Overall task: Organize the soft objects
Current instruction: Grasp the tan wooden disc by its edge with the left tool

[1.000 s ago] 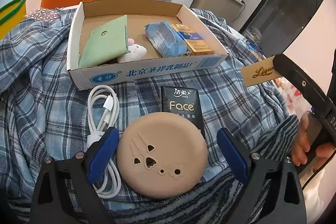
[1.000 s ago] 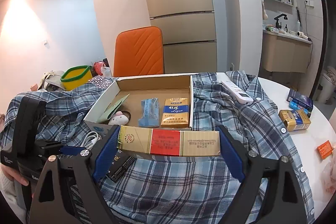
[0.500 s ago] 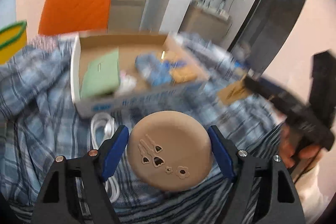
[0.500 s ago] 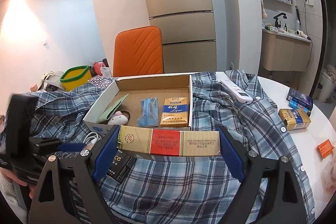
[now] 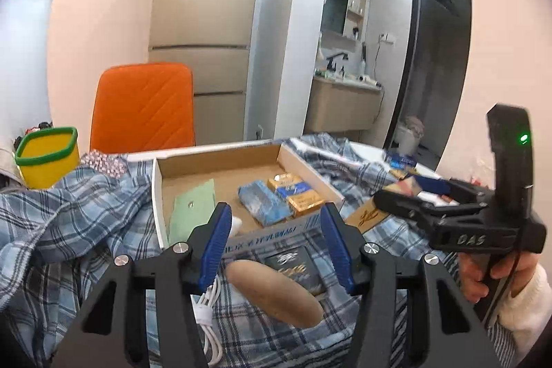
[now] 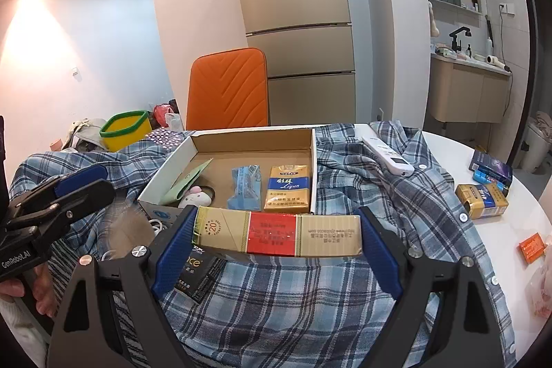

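A tan round pouch [image 5: 276, 294] lies tilted on the plaid shirt [image 5: 69, 223], below my left gripper [image 5: 276, 242], which is open and empty above it. My right gripper [image 6: 277, 235] is shut on a long gold and red carton [image 6: 279, 235] and holds it just in front of the open cardboard box [image 6: 312, 161]. The box holds a green pouch [image 6: 186, 181], a small white plush [image 6: 195, 195], a blue tissue pack [image 6: 245, 187] and a gold pack [image 6: 288, 188]. A black tissue pack [image 5: 298, 268] lies by the tan pouch.
A white cable [image 5: 208, 309] lies left of the tan pouch. A white remote [image 6: 388, 154], a gold pack [image 6: 481, 200], a dark blue box [image 6: 490, 168] and an orange packet [image 6: 533, 247] lie at the right. An orange chair [image 6: 229, 90] and a yellow bin [image 6: 126, 130] stand behind.
My left gripper closed towards the tan pouch, then rose and tilted up without it; the pouch now lies tilted below the fingers. My right gripper has barely moved with the carton.
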`<state>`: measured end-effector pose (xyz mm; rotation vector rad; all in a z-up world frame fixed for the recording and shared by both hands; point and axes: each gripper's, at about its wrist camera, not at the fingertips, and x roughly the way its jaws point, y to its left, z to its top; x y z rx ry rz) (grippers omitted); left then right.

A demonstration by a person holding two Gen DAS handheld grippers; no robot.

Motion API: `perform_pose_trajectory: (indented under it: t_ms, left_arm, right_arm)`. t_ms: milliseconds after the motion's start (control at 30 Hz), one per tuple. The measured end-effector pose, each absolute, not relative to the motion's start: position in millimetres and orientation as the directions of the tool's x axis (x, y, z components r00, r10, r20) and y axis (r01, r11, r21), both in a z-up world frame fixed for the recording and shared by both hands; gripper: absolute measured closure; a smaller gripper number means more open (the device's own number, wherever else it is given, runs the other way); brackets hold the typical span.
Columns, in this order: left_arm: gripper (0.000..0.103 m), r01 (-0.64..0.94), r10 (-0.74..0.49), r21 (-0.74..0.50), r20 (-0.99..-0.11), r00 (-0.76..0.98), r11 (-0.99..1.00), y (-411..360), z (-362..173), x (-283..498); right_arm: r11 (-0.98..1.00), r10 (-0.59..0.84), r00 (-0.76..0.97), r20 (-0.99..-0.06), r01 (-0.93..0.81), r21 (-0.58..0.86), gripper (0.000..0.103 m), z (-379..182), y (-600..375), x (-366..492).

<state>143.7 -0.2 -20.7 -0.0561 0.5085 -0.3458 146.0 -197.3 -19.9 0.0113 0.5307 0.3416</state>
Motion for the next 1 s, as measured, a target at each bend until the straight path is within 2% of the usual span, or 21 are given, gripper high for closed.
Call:
perform_pose_trajectory:
  t_ms: [67, 133, 233, 500, 533, 600, 667, 800, 967, 1000]
  left_arm:
    - [0.045, 0.299, -0.329, -0.143, -0.5, 0.801, 0.944, 0, -24, 147]
    - [0.027, 0.285, -0.317, -0.146, -0.545, 0.776, 0.947, -1, -30, 151]
    - [0.027, 0.211, -0.258, -0.153, -0.664, 0.702, 0.965, 1, -46, 161]
    - [0.027, 0.064, -0.187, -0.187, -0.769, 0.611, 0.98, 25, -59, 133]
    - [0.027, 0.059, -0.204, -0.211, -0.774, 0.599, 0.976, 27, -61, 133]
    - [0.028, 0.059, -0.315, -0.346, -0.753, 0.578, 0.936, 38, -66, 132]
    - [0.034, 0.038, -0.38, -0.442, -0.722, 0.579, 0.896, 48, -66, 131]
    - [0.034, -0.009, -0.366, -0.449, -0.738, 0.567, 0.893, 55, -67, 132]
    - [0.034, -0.056, -0.433, -0.533, -0.74, 0.515, 0.845, 64, -84, 143]
    - [0.044, -0.054, -0.452, -0.552, -0.731, 0.512, 0.832, 65, -88, 145]
  right_arm:
    - [0.944, 0.322, 0.808, -0.493, -0.316, 0.099, 0.015, -20, -197, 146]
    - [0.943, 0.323, 0.808, -0.493, -0.318, 0.097, 0.015, -20, -197, 146]
    - [0.943, 0.323, 0.807, -0.494, -0.32, 0.094, 0.015, -20, -196, 146]
    - [0.941, 0.327, 0.798, -0.507, -0.326, 0.095, 0.015, -21, -195, 149]
    - [0.941, 0.326, 0.798, -0.507, -0.327, 0.09, 0.015, -21, -195, 148]
    - [0.941, 0.323, 0.802, -0.503, -0.329, 0.079, 0.015, -20, -193, 145]
    - [0.941, 0.321, 0.807, -0.497, -0.331, 0.071, 0.015, -19, -192, 143]
    - [0.941, 0.323, 0.805, -0.497, -0.33, 0.076, 0.015, -19, -193, 143]
    - [0.94, 0.322, 0.806, -0.497, -0.334, 0.069, 0.015, -19, -191, 141]
    - [0.94, 0.321, 0.807, -0.495, -0.334, 0.064, 0.015, -18, -191, 141]
